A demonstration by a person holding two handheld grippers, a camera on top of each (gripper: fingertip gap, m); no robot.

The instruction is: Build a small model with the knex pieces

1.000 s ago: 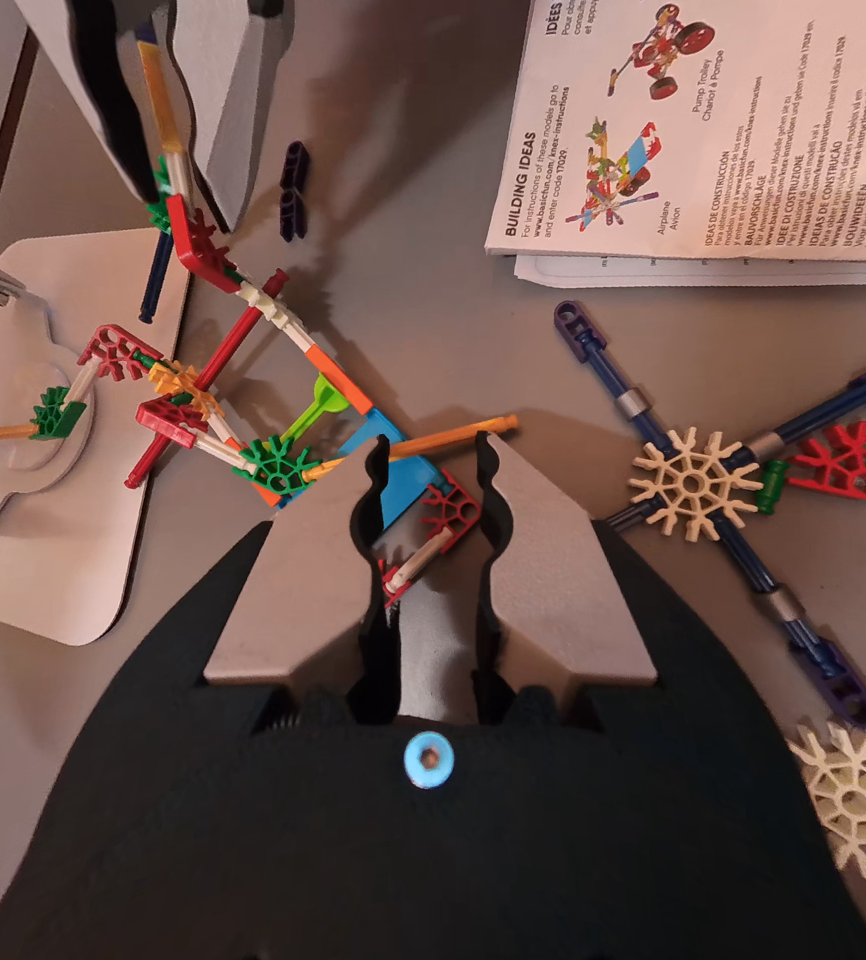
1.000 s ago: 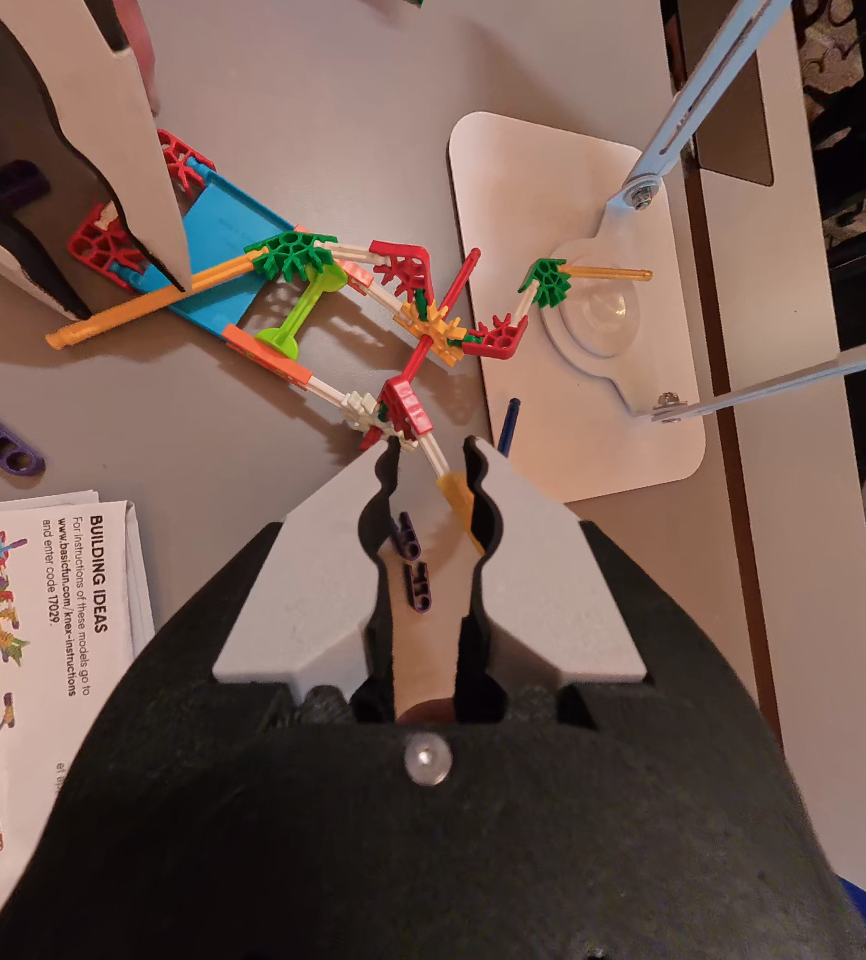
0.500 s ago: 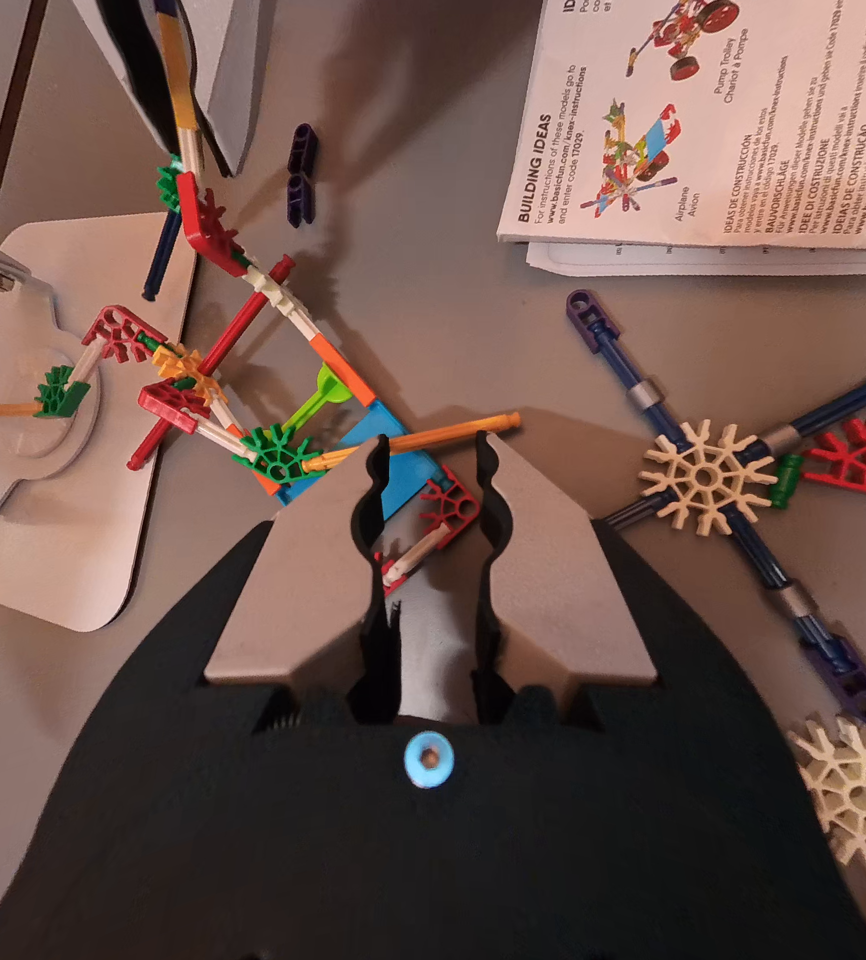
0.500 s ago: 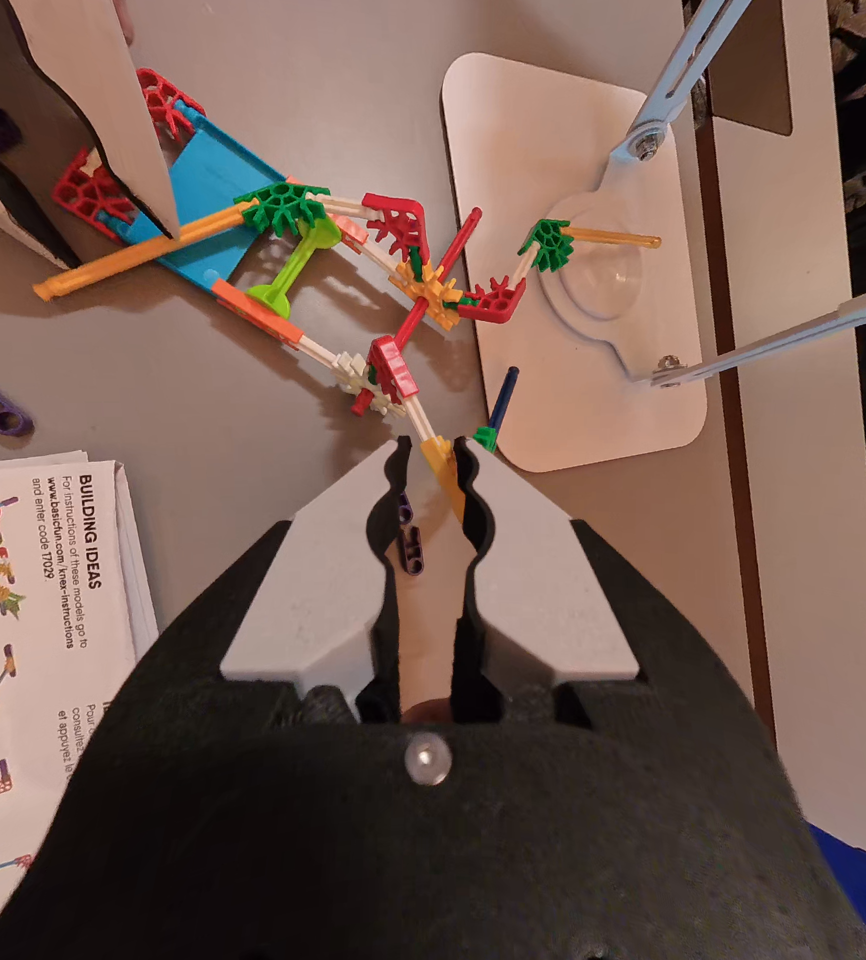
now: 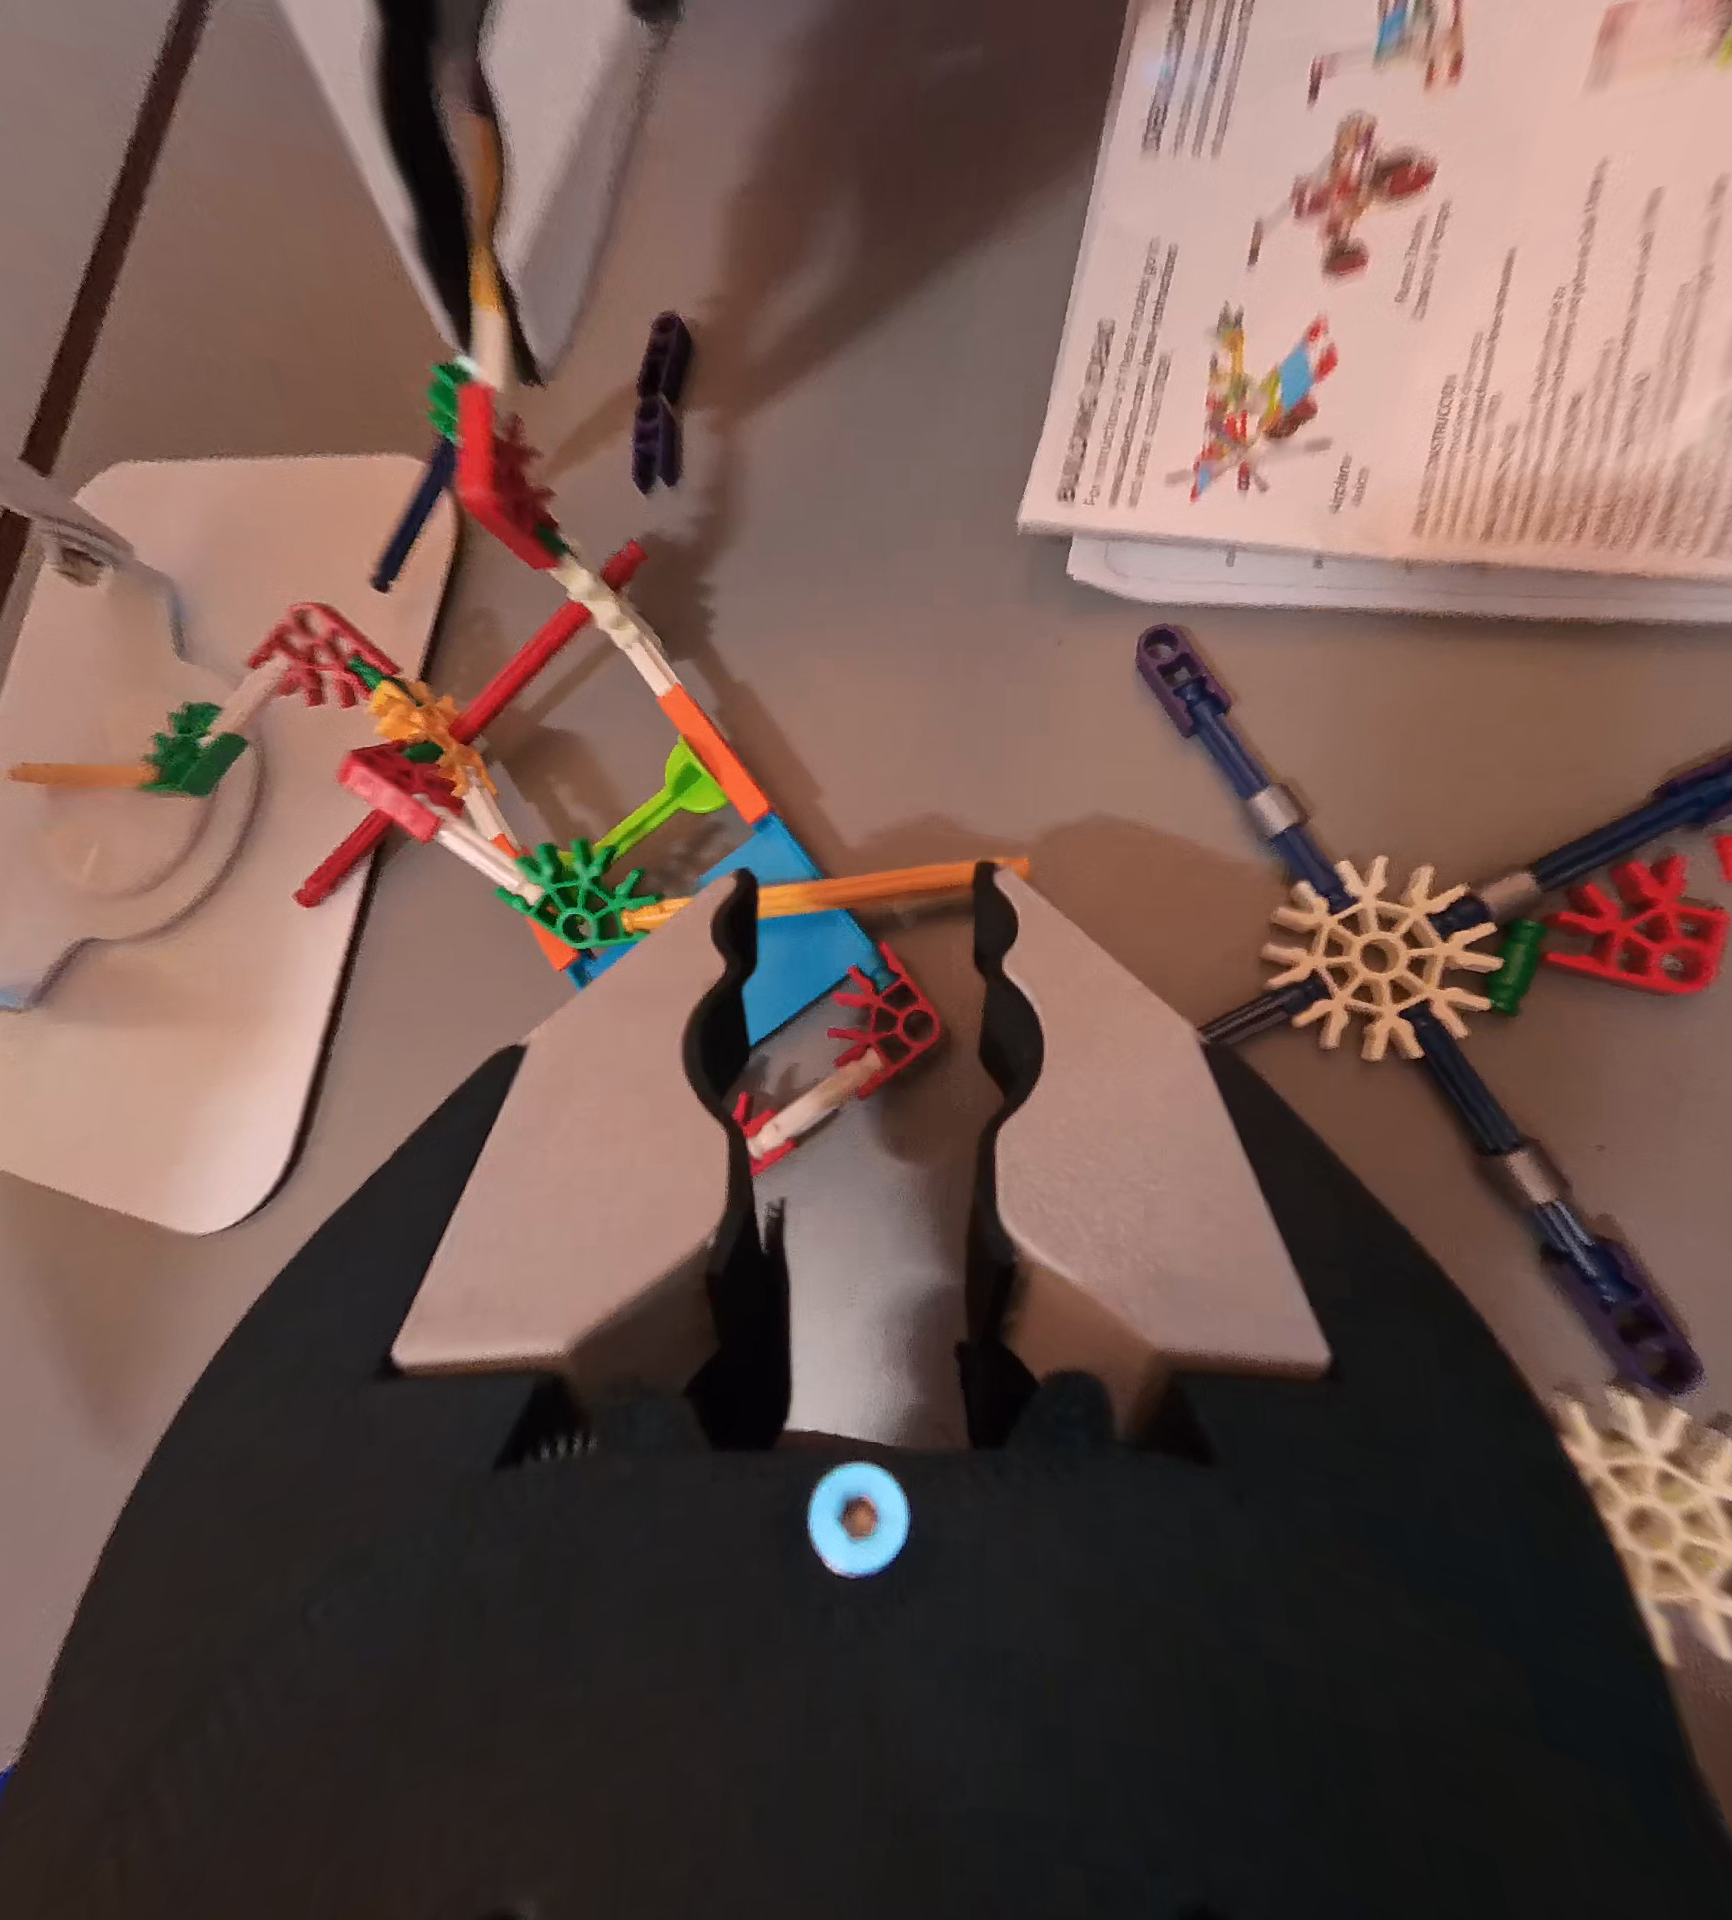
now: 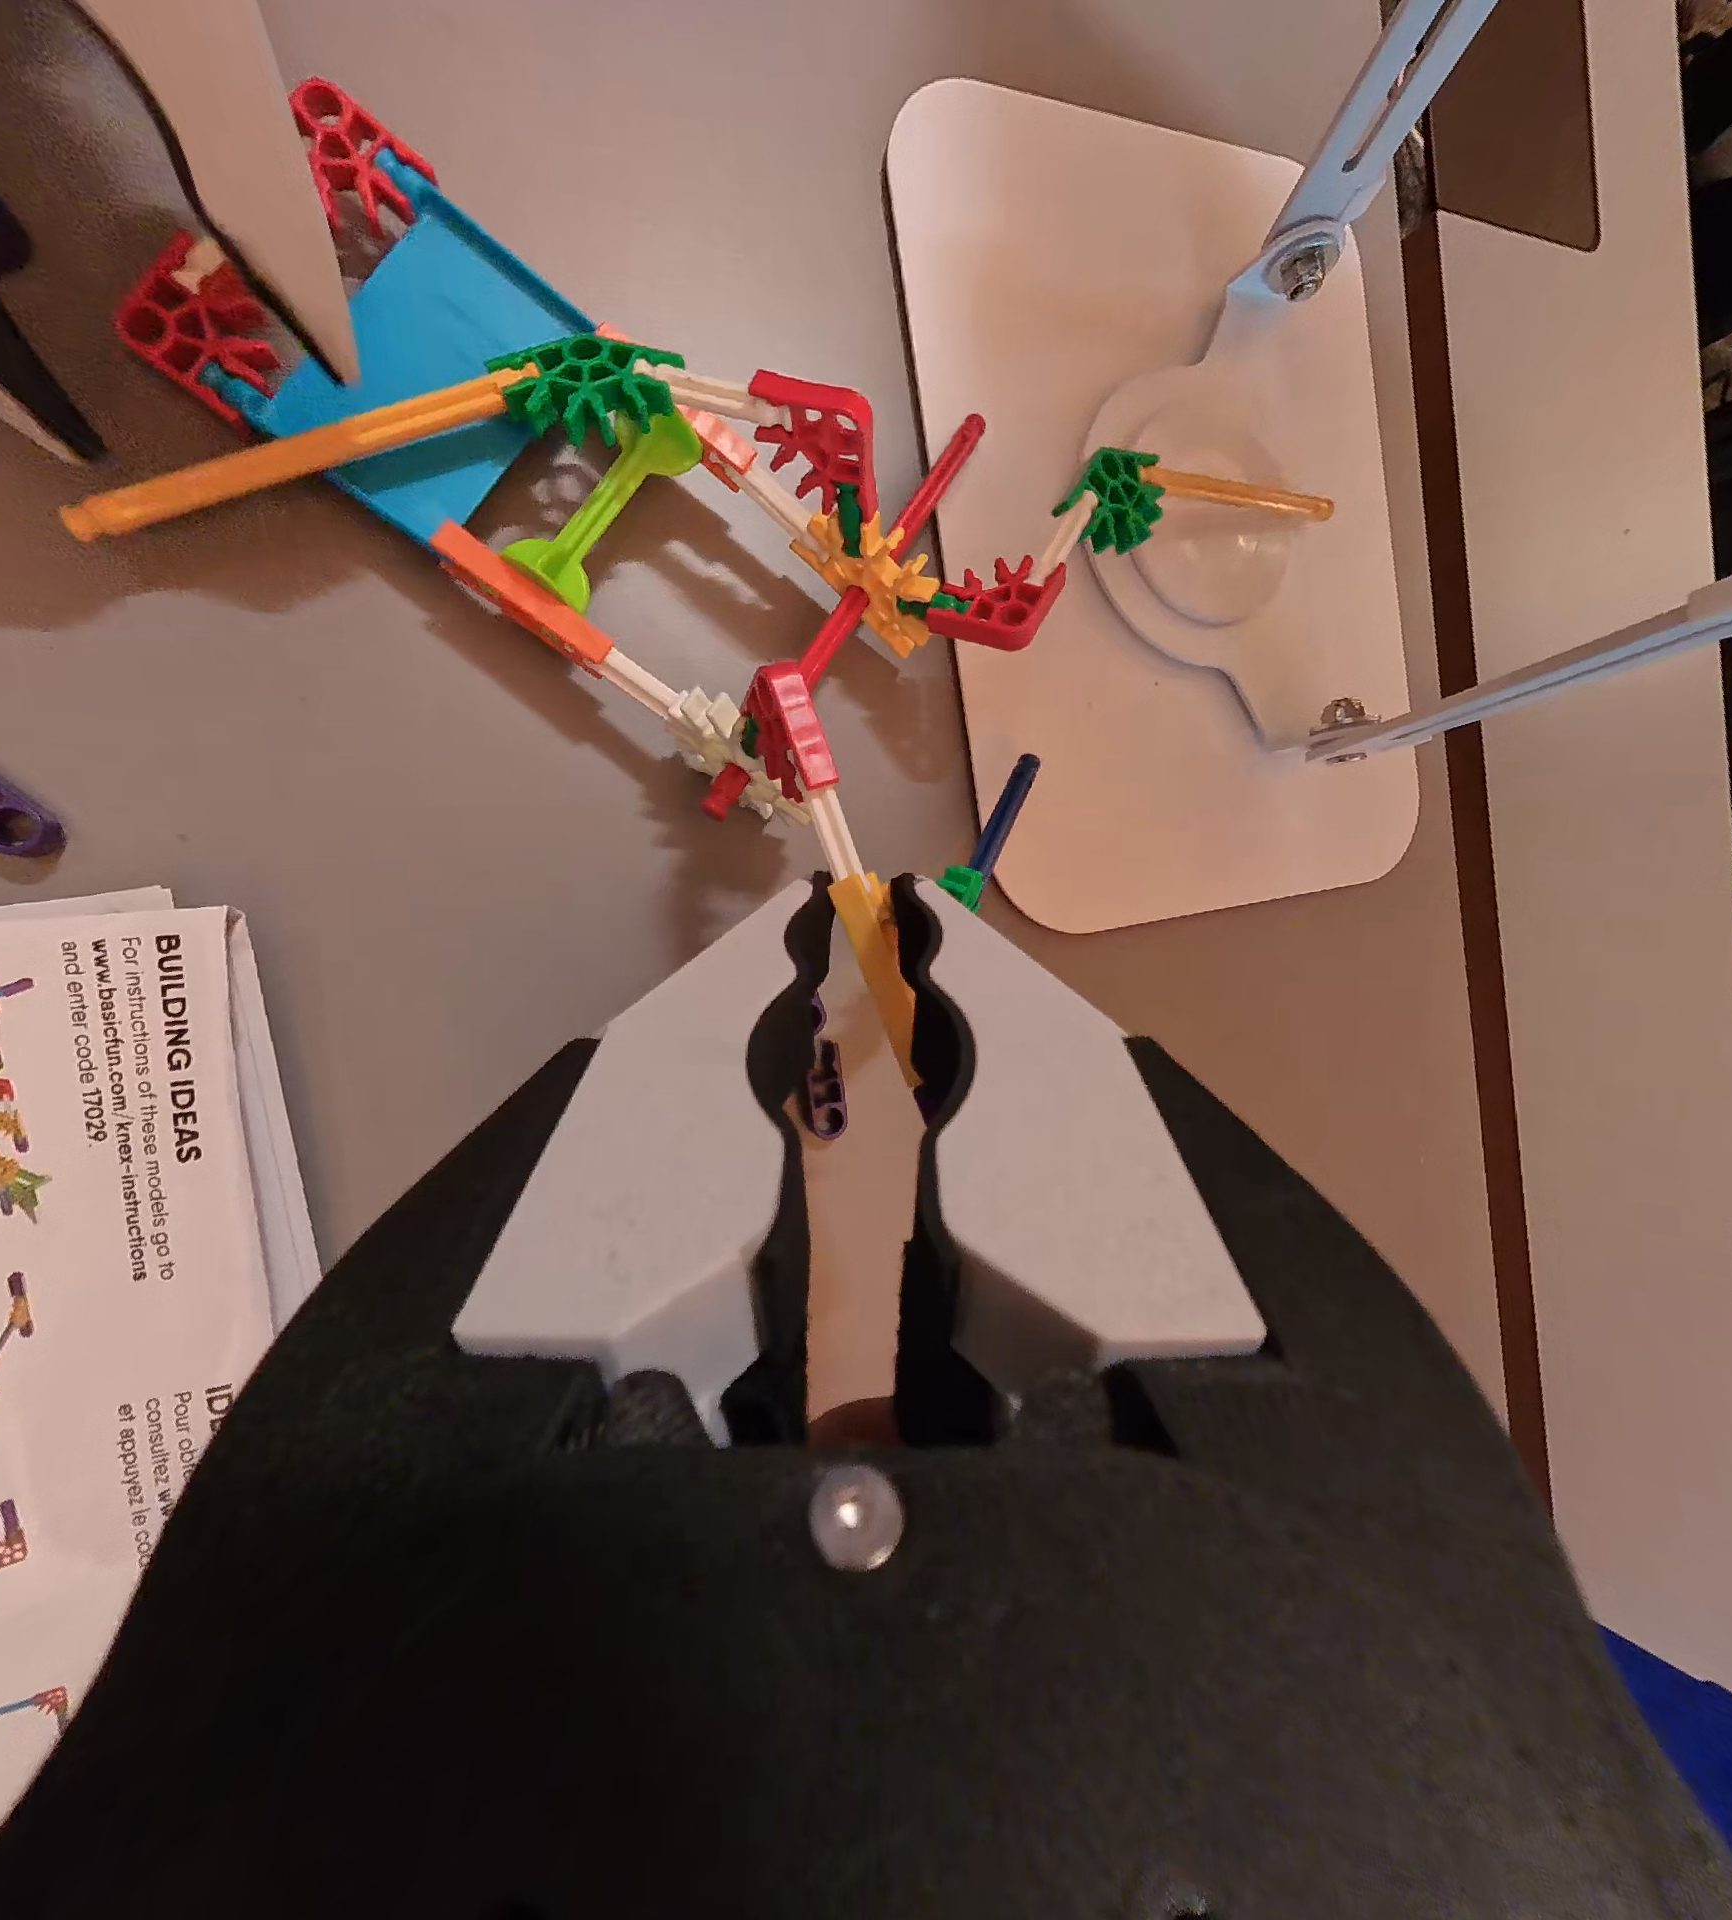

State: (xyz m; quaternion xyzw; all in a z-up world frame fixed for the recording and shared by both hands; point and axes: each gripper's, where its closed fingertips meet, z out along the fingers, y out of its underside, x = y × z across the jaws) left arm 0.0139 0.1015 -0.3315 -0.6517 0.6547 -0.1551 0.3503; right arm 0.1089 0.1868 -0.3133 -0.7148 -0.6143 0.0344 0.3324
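Right gripper jaws narrow, clamped on a yellow rod at one end of the colourful rod-and-connector toy model, which sprawls over the grey table and onto the near corner of a white base plate by the table's edge. Left gripper jaws wide, nothing gripped, tips straddling the model's blue panel and red corner connector, orange rod running across just beyond the tips; touching or not, cannot tell. A small purple connector lies on the table under the right gripper's fingers. Left wrist view also shows a cream snowflake hub with dark blue rods and a red connector well apart from the model, a second loose cream snowflake near it, and an instruction booklet toward the far edge, blurred
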